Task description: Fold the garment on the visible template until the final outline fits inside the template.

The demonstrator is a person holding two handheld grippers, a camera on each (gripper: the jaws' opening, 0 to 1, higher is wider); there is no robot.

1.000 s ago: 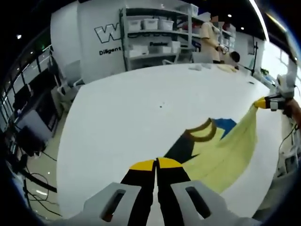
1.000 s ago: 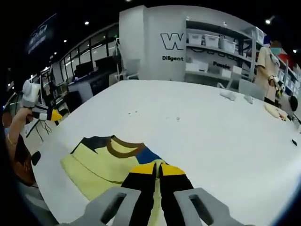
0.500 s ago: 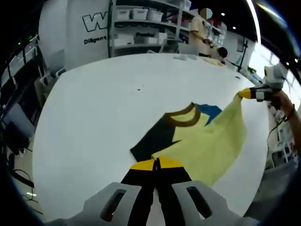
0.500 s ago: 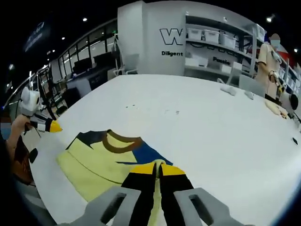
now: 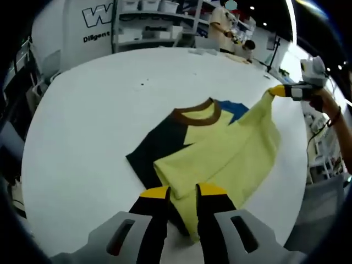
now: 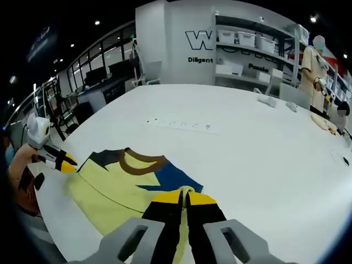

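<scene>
— One shirt (image 5: 220, 157) lay on the white table (image 5: 88, 126), pale yellow, with a brown collar (image 5: 193, 114), a black sleeve (image 5: 151, 151) and a blue sleeve (image 5: 234, 109).

— How was it lying?

— Partly flat. In the left gripper view its collar end rested on the table, while one yellow corner was lifted toward the right gripper (image 5: 279, 91), which came in from the right with a hand (image 5: 324, 102) behind it.

— Was that gripper gripping the cloth?

— Yes. In the right gripper view the right gripper (image 6: 184, 193) had its jaws closed, with a pinch of yellow fabric between the tips. The shirt (image 6: 118, 184) spread out to the left of them.

— And the left one?

— The left gripper (image 5: 183, 191) had its jaws parted, with the near edge of the shirt lying in the gap between the tips. I could not tell whether they touched the fabric. In the right gripper view it (image 6: 65, 162) sat at the shirt's far left corner.

— What else was around?

— Shelves (image 6: 250, 58) with bins stood against a wall beyond the table, and a person (image 6: 313, 74) stood beside them.
</scene>
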